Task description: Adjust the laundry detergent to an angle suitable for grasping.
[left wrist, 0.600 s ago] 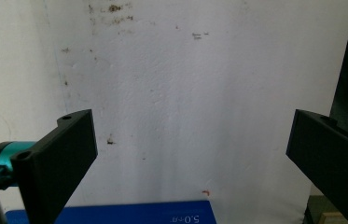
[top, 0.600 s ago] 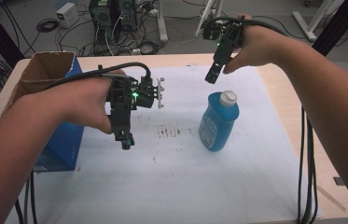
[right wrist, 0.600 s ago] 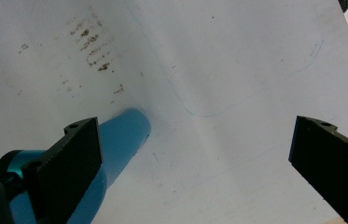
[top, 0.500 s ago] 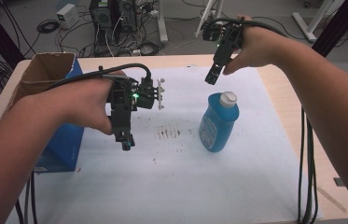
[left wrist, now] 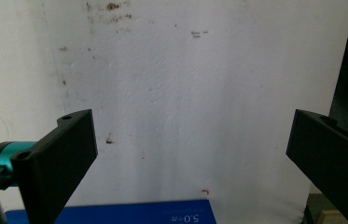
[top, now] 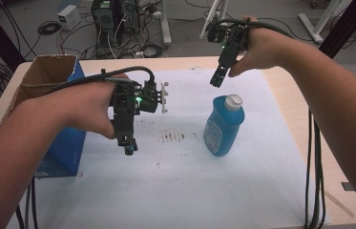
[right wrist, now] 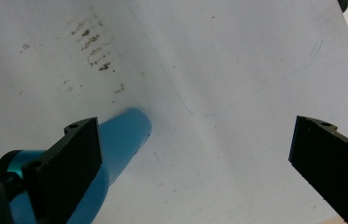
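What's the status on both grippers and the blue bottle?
Left gripper open, nothing between its fingers, over the white paper sheet. Right gripper open, above the upright blue plastic bottle with white cap, not touching it. Nothing in the way.

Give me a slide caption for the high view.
Two open hand-held grippers, left and right, hover over a white sheet near an upright blue bottle.
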